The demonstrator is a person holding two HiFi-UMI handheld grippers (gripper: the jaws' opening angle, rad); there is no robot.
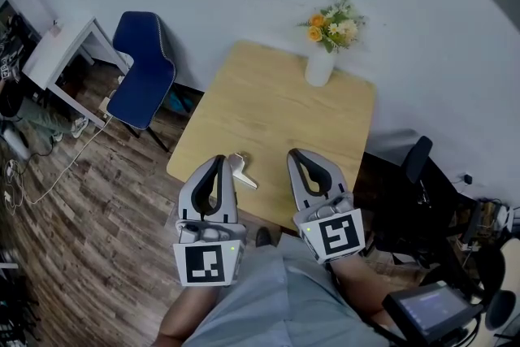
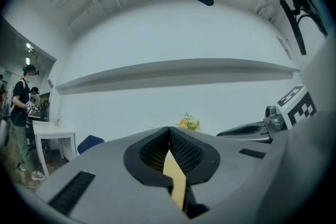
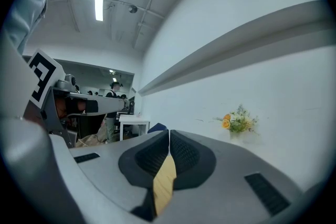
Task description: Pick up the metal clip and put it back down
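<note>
We note both pairs of jaws shut tip to tip, empty: left hand-held gripper (image 1: pixel 219 164) lower centre, right hand-held gripper (image 1: pixel 297 156) beside it. Metal clip (image 1: pixel 242 171) lies on the desk (image 1: pixel 276 93) near its lower edge — just right of the left tip.

Head looks down; gripper views level, share flowers (image 1: pixel 333 27).

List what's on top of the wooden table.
A metal clip near the front edge beside the left tongs, and a vase of flowers at the far edge. Those and the right tongs hide part of the front edge.
</note>
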